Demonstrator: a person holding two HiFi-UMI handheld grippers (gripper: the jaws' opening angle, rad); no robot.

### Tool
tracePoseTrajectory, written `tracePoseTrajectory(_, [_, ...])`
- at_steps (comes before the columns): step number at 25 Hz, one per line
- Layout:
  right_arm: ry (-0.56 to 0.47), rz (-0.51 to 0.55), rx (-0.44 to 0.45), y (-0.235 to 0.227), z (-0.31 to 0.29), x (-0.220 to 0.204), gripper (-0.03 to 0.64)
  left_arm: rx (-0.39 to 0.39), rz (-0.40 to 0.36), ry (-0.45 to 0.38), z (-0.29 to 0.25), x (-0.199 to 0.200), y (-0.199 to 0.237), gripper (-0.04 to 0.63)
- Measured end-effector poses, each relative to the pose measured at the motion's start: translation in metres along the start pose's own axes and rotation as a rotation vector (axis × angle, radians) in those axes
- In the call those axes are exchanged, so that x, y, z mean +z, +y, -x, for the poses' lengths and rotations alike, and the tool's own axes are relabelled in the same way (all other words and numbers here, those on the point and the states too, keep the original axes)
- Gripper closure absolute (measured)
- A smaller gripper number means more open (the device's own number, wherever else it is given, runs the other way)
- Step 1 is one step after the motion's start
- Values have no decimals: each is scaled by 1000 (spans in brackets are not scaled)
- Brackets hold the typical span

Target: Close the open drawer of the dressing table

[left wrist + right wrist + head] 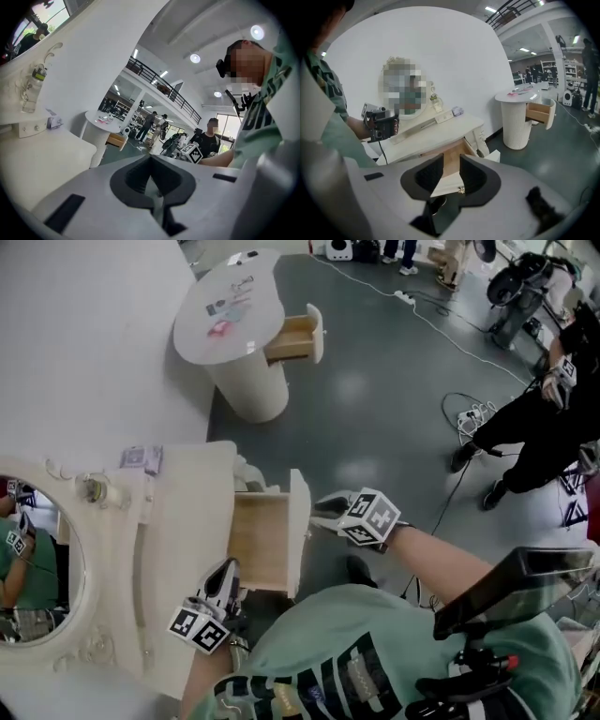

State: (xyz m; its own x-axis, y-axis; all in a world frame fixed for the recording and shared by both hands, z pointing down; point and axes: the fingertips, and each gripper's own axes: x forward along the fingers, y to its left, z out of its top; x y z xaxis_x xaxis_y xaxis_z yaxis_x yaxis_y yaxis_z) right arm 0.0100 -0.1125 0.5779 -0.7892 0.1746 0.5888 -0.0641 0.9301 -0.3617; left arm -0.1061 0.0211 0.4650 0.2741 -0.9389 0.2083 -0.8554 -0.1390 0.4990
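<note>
From the head view, the drawer stands pulled out of the dressing table. The right gripper is just beside its front panel, and the left gripper is by the table edge.

In the left gripper view, the jaws meet, holding nothing.

In the right gripper view, the jaws stand apart, and the drawer's knob shows in the gap.

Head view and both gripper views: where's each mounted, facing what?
Head view: on the person's head, looking down at the dressing table and its open drawer; left gripper, right gripper and green shirt show.
Left gripper view: on the left gripper, facing across the dressing table to a round table; shirt shows.
Right gripper view: on the right gripper, facing the drawer front; shirt shows.
Shared: the open drawer, in head and right gripper views.
</note>
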Motion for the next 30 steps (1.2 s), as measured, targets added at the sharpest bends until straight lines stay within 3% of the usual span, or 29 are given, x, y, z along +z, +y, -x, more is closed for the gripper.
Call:
tracePoseTrajectory(6, [123, 79, -68, -21, -28, -37, 500, -30, 13, 33, -5, -18, 18, 598])
tracePoseTrajectory(15, [383, 258, -20, -23, -80, -112, 468, 33, 30, 90, -5, -49, 40, 598])
tracePoseTrajectory(20, [471, 293, 1, -19, -106, -144, 446, 66, 45, 120, -8, -69, 48, 598])
tracePoseTrajectory(30, [573, 337, -59, -35, -157, -180, 423, 92, 37, 151, -17, -91, 69, 598])
